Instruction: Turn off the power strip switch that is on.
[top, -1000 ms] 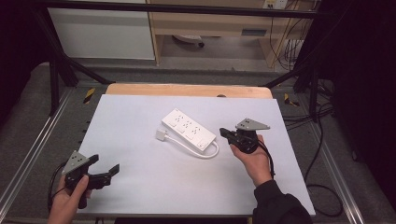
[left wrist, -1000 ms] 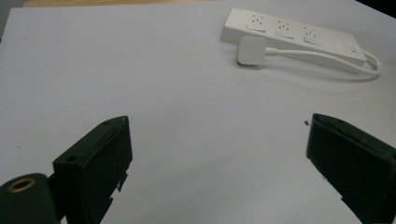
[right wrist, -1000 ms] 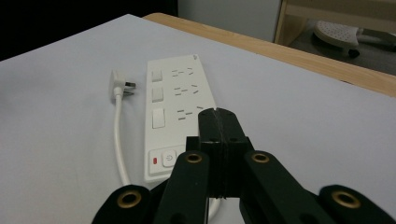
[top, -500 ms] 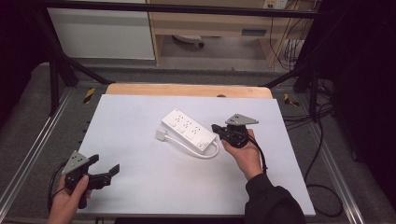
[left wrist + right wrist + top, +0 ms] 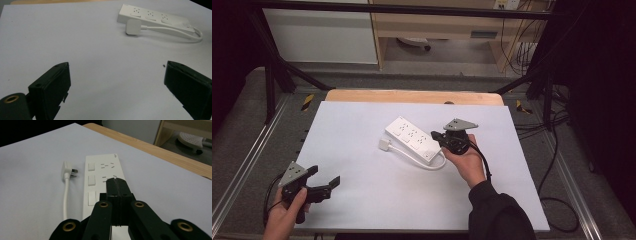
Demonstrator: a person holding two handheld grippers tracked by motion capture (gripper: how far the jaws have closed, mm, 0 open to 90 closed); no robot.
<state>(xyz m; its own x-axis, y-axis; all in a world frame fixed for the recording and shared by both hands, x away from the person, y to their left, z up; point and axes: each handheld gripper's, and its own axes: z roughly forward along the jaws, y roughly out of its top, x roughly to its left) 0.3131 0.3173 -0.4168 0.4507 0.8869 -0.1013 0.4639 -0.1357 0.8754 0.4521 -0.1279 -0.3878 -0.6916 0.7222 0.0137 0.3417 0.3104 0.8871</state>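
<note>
A white power strip [image 5: 414, 139] lies at an angle in the middle of the white table, its short cable curling back to a white plug [image 5: 385, 145] beside it. My right gripper [image 5: 436, 135] hovers over the strip's near right end with its jaws shut and nothing between them; in the right gripper view the closed jaws [image 5: 116, 182] point along the power strip [image 5: 100, 180], with the plug [image 5: 68, 171] to the left. My left gripper [image 5: 323, 177] rests at the table's front left, open and empty, with the power strip [image 5: 155, 20] and the plug [image 5: 133, 27] far ahead of it.
The white sheet [image 5: 362, 190] covers a wooden tabletop whose far edge [image 5: 412, 96] shows. Metal rails [image 5: 242, 165] run along both sides. Cables [image 5: 557, 200] lie on the floor at the right. A cabinet and shelf stand beyond the table.
My right gripper has moved left and slightly away from me, ending over the power strip's right end. The left gripper has stayed put.
</note>
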